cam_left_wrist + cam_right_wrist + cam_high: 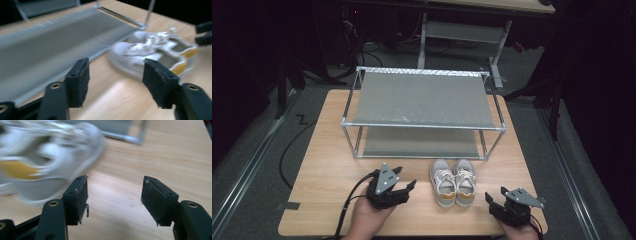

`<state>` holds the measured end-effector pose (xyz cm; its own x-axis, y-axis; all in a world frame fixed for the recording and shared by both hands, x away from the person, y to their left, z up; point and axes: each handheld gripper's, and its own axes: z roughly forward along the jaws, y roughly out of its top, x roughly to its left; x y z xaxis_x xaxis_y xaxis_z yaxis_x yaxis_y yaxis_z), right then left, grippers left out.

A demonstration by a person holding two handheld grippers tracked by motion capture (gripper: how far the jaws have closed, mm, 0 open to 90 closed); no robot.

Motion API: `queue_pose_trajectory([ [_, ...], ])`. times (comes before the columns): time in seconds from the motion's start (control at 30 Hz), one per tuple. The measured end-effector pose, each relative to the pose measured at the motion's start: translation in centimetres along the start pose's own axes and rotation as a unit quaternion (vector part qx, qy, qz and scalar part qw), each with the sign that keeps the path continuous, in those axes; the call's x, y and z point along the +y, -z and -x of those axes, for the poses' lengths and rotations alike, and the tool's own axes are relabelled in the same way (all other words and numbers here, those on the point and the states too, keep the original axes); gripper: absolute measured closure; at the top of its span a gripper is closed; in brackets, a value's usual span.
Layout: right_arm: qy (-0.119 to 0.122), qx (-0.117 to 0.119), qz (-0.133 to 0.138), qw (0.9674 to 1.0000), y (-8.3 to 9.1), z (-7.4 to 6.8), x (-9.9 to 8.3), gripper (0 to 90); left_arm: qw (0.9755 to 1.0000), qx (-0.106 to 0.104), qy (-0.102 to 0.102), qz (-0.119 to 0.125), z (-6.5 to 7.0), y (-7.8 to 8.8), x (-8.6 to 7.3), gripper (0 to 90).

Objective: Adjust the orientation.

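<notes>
A wooden table seen from above, with a pair of small sneakers as the reference point for everything else.

Nearest the viewer, two hand-held grippers sit low over the table's near edge. The left gripper is just left of the sneakers, its jaws spread wide and empty, angled toward the shoes. The right gripper is just right of them and a little nearer the viewer, its jaws also spread wide with nothing between them. Neither touches a shoe.

The pair of sneakers stands side by side on the table, toes pointing away, heels toward the viewer. They are grey-white with laces and tan-yellow heel panels and linings. In the left gripper view they appear blurred ahead and to the right.

They look light, with soft uppers that would give under a squeeze and firmer rubber soles. The heel collar or the side wall near the heel seems the best place to grip; laces would likely slip.

Just beyond the sneakers' toes stands a two-tier shoe rack with a metal-tube frame and grey shelves, both bare.
</notes>
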<state>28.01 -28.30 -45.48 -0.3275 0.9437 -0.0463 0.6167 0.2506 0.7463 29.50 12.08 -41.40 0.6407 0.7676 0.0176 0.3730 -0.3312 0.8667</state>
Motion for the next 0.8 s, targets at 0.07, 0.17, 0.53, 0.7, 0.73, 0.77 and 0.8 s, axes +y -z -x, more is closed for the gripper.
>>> queue_pose_trajectory([
  [0.07,-0.011,-0.004,-0.010,0.9999,-0.5,0.5,0.0,38.2,0.9997,0.012,-0.012,-0.020,-0.8,0.6,-0.5,34.9],
  [0.17,-0.029,-0.032,-0.055,0.9976,-2.1,0.9,0.6,40.5,0.9986,0.022,0.001,-0.049,-2.2,1.4,-2.5,35.7],
  [0.53,-0.014,-0.054,-0.253,0.9658,-4.6,-0.5,5.9,40.7,0.9983,-0.026,0.025,-0.045,-4.0,2.1,-4.3,36.5],
  [0.7,-0.033,-0.060,-0.371,0.9263,-5.8,-0.2,8.2,41.2,0.9975,-0.044,0.021,-0.051,-3.7,1.5,-4.2,36.5],
  [0.73,-0.032,-0.057,-0.391,0.9182,-6.1,-0.1,8.5,40.7,0.9975,-0.045,0.020,-0.051,-3.7,1.4,-4.2,36.5],
  [0.77,-0.033,-0.066,-0.427,0.9012,-6.6,-0.1,8.9,40.6,0.9975,-0.045,0.020,-0.051,-3.7,1.4,-4.2,36.5],
  [0.8,-0.033,-0.066,-0.427,0.9012,-6.6,-0.1,8.9,40.6,0.9975,-0.045,0.020,-0.051,-3.7,1.4,-4.2,36.5],
])
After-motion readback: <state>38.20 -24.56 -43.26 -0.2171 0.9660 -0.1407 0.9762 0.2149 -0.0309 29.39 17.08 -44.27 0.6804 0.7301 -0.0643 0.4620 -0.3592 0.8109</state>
